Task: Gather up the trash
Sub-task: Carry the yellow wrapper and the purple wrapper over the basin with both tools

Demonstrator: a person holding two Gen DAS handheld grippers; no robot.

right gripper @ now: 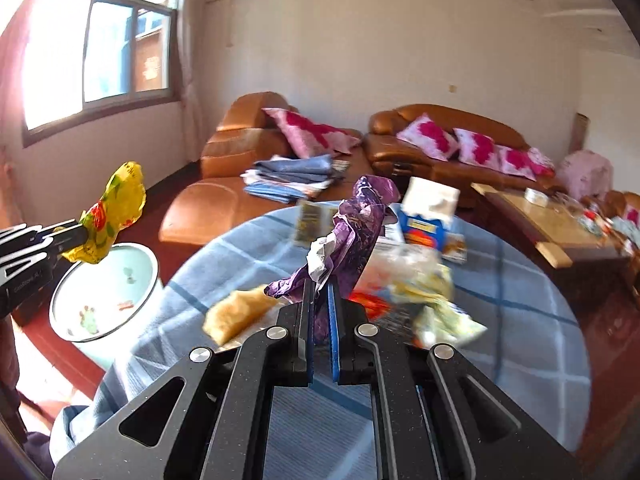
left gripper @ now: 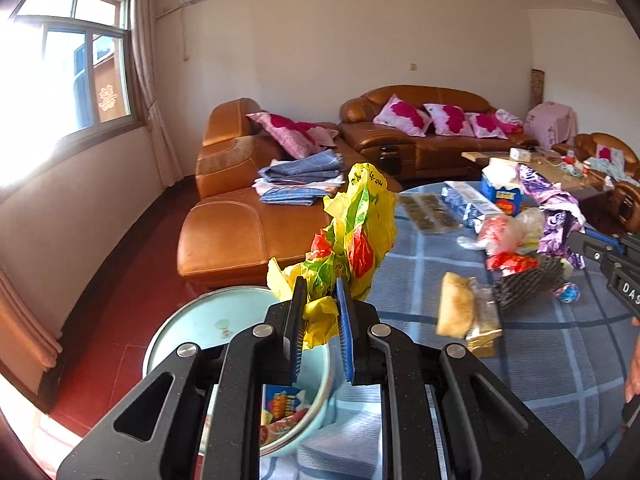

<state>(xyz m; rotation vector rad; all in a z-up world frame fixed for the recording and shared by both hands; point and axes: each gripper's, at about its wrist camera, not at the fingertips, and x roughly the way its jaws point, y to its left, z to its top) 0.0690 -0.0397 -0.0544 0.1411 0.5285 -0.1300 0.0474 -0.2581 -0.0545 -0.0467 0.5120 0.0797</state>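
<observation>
My left gripper (left gripper: 321, 292) is shut on a crumpled yellow plastic bag (left gripper: 356, 232) with red and green print, held above the rim of a pale blue bin (left gripper: 192, 320) beside the table. In the right wrist view the same yellow bag (right gripper: 110, 216) hangs over the bin (right gripper: 104, 292) at the left. My right gripper (right gripper: 320, 292) is shut on a crumpled purple wrapper (right gripper: 356, 224), lifted above the table's trash pile (right gripper: 416, 280). From the left wrist view the purple wrapper (left gripper: 552, 208) and the right gripper's body (left gripper: 608, 264) show at the right.
A round table with a blue checked cloth (left gripper: 540, 340) carries a yellowish bread-like piece (left gripper: 456, 308), a black mesh sleeve (left gripper: 524, 284), a blue box (left gripper: 500, 192) and other wrappers. Orange leather sofas (left gripper: 240, 220) stand behind; a coffee table (right gripper: 532, 216) is at the right.
</observation>
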